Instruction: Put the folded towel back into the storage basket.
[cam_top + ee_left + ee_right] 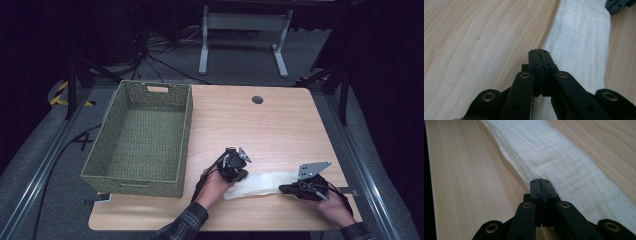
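A folded white cloth (260,183) lies as a long strip on the bench (280,130) near its front edge, its long axis running left to right between the two hands. The left gripper (235,167) sits at the strip's left end, the right gripper (295,189) at its right end; each is equally near its own end. In both gripper views the jaws are pressed together, over the cloth's edge; whether a fold is pinched cannot be told. A green woven basket (142,137) stands well apart at the left, probably the cloth's destination.
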{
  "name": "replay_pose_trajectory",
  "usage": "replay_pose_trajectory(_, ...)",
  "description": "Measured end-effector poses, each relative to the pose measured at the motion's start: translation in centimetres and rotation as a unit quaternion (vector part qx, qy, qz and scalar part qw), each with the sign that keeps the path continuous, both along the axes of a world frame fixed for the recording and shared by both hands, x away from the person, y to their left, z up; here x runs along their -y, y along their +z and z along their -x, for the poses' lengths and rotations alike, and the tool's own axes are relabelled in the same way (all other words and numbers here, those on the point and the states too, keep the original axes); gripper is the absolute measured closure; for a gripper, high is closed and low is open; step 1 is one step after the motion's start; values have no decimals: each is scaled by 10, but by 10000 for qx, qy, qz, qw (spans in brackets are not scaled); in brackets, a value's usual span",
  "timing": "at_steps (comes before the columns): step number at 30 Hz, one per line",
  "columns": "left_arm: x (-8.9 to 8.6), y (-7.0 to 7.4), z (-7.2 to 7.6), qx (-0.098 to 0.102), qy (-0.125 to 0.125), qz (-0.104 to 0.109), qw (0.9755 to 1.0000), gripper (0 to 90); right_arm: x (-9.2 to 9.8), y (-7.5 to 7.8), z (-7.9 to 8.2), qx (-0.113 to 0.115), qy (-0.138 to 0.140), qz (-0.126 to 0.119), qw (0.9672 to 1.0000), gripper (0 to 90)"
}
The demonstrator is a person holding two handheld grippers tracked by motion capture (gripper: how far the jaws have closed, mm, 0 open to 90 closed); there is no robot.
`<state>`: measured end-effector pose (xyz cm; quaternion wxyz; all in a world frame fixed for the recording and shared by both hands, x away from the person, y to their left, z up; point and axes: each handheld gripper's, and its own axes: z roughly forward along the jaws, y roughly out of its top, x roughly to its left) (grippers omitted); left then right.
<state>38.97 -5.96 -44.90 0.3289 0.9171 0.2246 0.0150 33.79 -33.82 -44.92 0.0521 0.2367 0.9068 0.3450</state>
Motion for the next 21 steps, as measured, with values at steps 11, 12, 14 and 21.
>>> replay_pose_trajectory(11, -11, 0, 13, -217, -104, 4, 9997, 897, -3, -2, -23, 16, -194, -51, 9998, 900)
replay_pose_trajectory(12, -12, -1, 15, -238, -158, 67, 9996, 897, -4, -2, -25, 3, -217, -58, 9997, 900)
replay_pose_trajectory(14, -13, -2, 17, -239, -155, 89, 9996, 896, -5, -1, -27, 13, -217, -46, 9998, 900)
replay_pose_trajectory(21, -17, -2, 27, -341, -325, 75, 9989, 896, -13, -3, -45, -67, -207, -169, 9996, 900)
